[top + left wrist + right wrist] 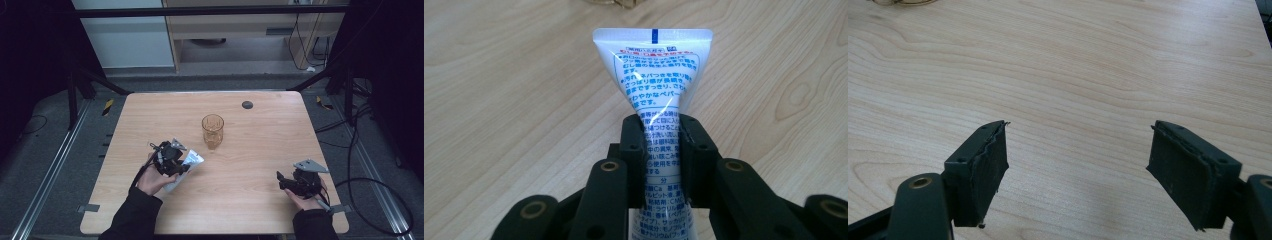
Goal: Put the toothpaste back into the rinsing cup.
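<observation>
A white tube with blue print (654,65) is pinched across its middle by my left gripper (663,142), whose jaws are shut on it. Its flat crimped end points away from me. In the high view the tube (191,159) sticks out of my left gripper (176,166) at the table's left front, a little short of an amber glass (213,131) that stands upright near the middle. My right gripper (1078,170) hangs open over bare wood with nothing between its jaws, and in the high view my right gripper (282,180) sits at the right front.
The wooden table (250,165) carries a small dark round disc (247,104) near its far edge. Beyond the table are dark frame legs, cables on the floor and a light cabinet. Bare wood lies between the two grippers.
</observation>
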A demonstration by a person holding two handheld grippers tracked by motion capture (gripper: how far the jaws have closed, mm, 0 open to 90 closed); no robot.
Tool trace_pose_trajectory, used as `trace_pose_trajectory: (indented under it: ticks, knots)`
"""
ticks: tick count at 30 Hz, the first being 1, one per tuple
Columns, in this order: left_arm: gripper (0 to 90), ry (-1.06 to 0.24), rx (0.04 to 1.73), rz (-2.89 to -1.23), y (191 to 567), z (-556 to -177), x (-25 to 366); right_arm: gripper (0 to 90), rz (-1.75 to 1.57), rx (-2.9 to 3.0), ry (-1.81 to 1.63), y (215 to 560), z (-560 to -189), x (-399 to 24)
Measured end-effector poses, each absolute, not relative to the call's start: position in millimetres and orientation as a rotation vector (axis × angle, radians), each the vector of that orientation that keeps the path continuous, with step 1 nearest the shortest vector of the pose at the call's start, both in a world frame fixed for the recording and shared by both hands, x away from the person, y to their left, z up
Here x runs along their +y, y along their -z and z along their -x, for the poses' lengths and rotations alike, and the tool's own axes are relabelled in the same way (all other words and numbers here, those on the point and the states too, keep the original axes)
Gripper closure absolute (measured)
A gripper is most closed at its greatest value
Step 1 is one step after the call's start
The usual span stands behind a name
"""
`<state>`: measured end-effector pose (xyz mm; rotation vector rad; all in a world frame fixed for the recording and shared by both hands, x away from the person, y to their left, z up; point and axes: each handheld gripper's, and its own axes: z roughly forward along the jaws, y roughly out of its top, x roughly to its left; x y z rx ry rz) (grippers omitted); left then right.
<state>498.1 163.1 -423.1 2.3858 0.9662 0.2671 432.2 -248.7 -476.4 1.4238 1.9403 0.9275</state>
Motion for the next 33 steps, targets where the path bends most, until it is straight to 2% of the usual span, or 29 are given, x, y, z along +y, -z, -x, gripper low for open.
trace_pose_trajectory:
  ticks: [9, 19, 28, 33]
  knots:
    - [74.2, -0.374, 0.981, -2.226, 400.6, -490.8, 173.4, 23.4, -1.415, 1.94, -0.923, 477.2, -432.7, -249.2]
    - [74.1, -0.553, 1.01, -2.031, 386.0, -491.8, 177.4, 23.4, -1.411, 1.923, -0.937, 476.3, -432.2, -248.3]
    - [74.1, -0.634, 1.013, -1.87, 371.8, -501.2, 171.5, 23.4, -1.409, 1.923, -0.938, 477.1, -432.9, -247.2]
    - [74.0, -0.639, 1.005, -1.809, 362.8, -511.3, 168.5, 23.3, -1.409, 1.923, -0.94, 477.5, -433.2, -247.3]
